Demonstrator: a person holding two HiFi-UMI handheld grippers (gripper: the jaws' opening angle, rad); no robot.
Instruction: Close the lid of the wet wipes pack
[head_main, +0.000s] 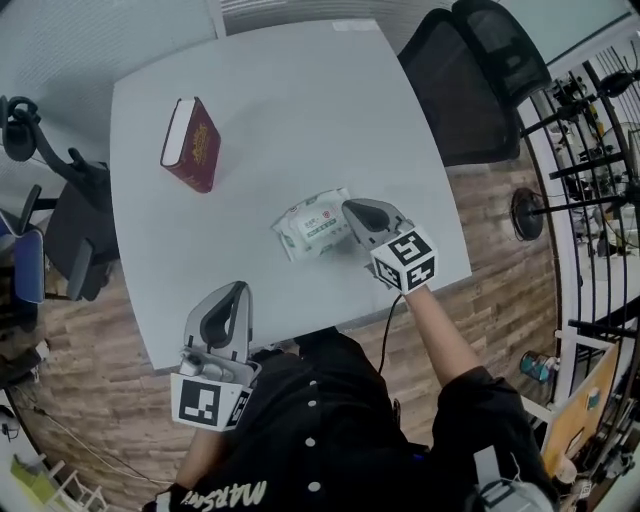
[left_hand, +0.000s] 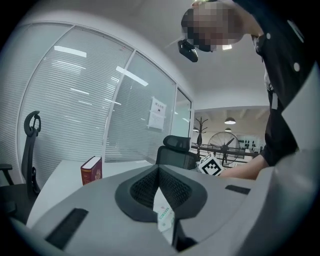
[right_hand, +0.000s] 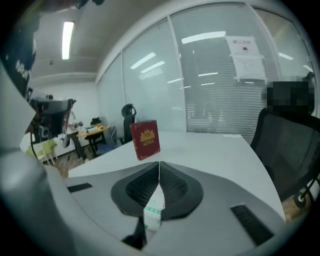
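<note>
The wet wipes pack (head_main: 313, 226), white with a green label, lies flat on the white table (head_main: 300, 90) a little right of centre. My right gripper (head_main: 347, 206) hovers at the pack's right end, jaws shut with nothing between them. In the right gripper view the closed tips (right_hand: 159, 164) meet above a strip of the pack (right_hand: 154, 212). My left gripper (head_main: 240, 288) is over the table's near edge, well apart from the pack, jaws shut and empty. Its own view shows the tips (left_hand: 158, 167) together, with the pack (left_hand: 165, 217) visible below them. I cannot tell how the lid stands.
A red book (head_main: 190, 145) stands on its edge at the table's far left, also seen as the red book (right_hand: 145, 139). A black office chair (head_main: 470, 70) is at the table's far right, another chair (head_main: 60, 240) at its left. Metal racks (head_main: 595, 150) stand to the right.
</note>
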